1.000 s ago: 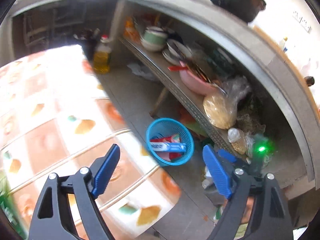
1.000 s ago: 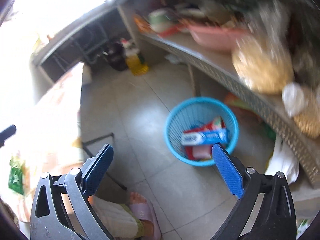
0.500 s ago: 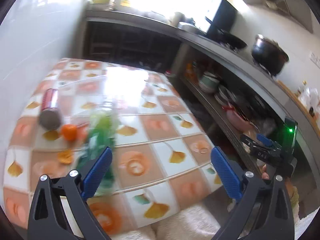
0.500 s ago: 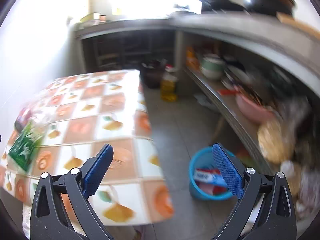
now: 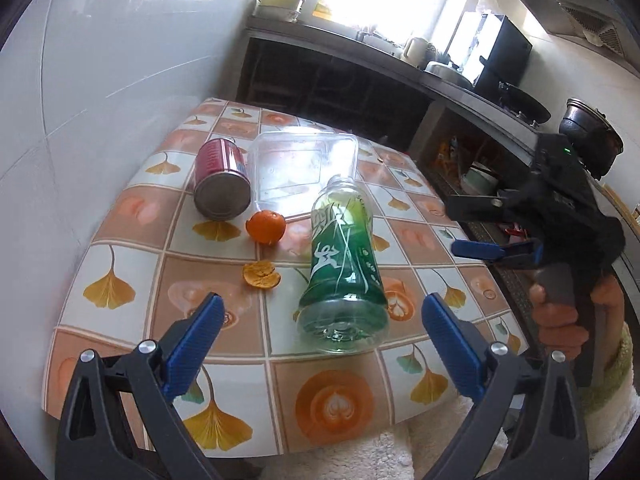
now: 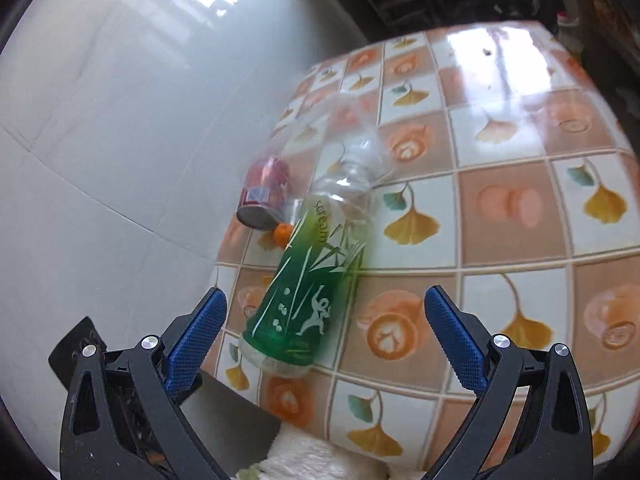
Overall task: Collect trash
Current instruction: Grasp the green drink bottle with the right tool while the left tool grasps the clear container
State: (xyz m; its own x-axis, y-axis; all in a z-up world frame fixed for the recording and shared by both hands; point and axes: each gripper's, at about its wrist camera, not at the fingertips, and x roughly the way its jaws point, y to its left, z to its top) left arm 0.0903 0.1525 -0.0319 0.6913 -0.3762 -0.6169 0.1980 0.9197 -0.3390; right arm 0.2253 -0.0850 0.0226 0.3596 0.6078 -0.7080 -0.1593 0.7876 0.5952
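Clear green-labelled plastic bottle lies on glossy tablecloth; both grippers' ribbed blue fingers gape wide, empty.

Green bottle lying on table, base toward wide-open left gripper. Red can, clear container, orange, peel behind. Right gripper off right edge.

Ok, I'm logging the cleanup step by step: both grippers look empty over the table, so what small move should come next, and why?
Probably ease the left gripper forward and down around the green bottle. Its jaws are open and empty, and the bottle lies on its side on the table with its base toward them. The right gripper is open too, but its view is blurred.
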